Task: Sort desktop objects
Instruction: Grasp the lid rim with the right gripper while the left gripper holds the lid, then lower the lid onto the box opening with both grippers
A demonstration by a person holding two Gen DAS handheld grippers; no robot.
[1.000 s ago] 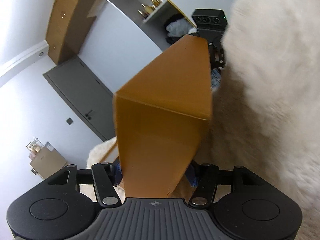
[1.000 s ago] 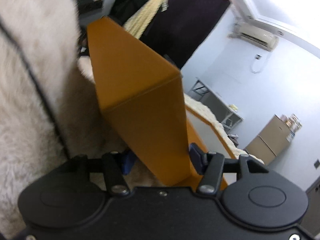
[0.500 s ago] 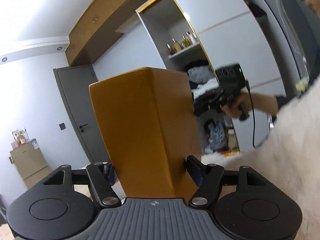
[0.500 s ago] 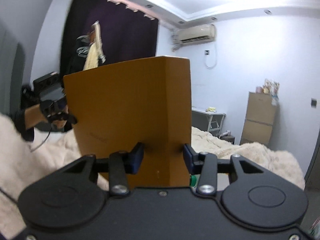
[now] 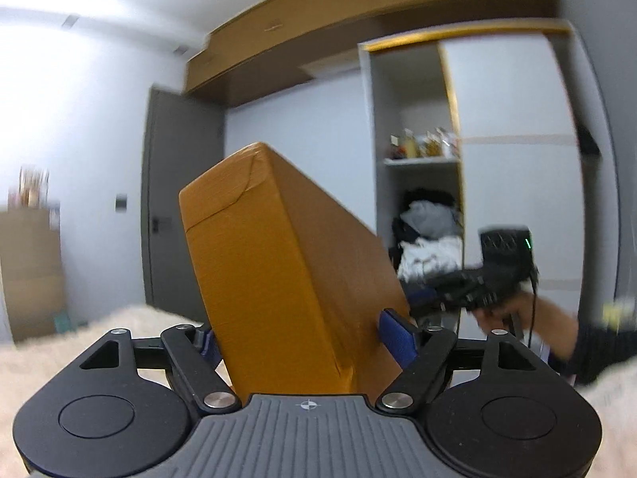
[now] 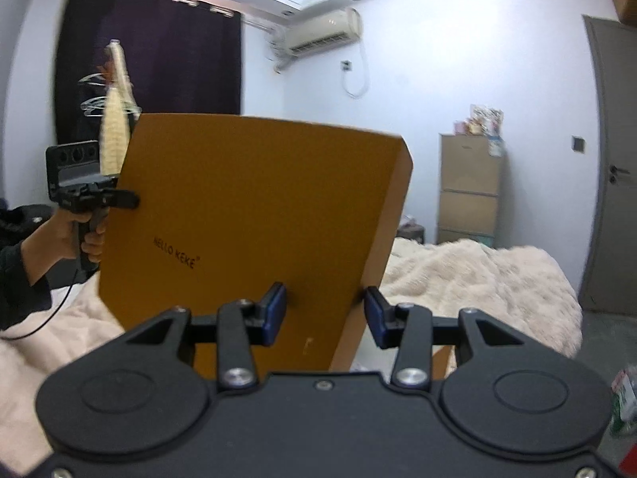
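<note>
1. Left gripper point(image 5: 304, 332): both blue pads press against the lower sides of the orange box point(image 5: 278, 279), one pad at each flank. The jaws are closed to the width of the box and grip it.
2. Orange box, left wrist view: it fills the centre of the frame, tilted with its top leaning toward the upper left. A taped seam shows on its upper end.
3. Right gripper point(image 6: 324, 316): the blue pads point(image 6: 274, 310) sit at the bottom edge of the orange box point(image 6: 254, 231). The left pad lies against the broad printed face; the right pad stands just beside the narrow edge. Whether both pads bear on the box cannot be told.
4. Orange box, right wrist view: it occupies the centre, upright with a slight lean, with small dark lettering on the broad face at centre left.
5. Background, right wrist view: a fluffy cream blanket point(image 6: 477, 275) lies at centre right, behind the box. An air conditioner point(image 6: 324, 36) hangs at upper centre.
6. Background, left wrist view: an open wardrobe point(image 5: 418, 159) stands at upper right and a grey door point(image 5: 175, 199) at centre left.
</note>
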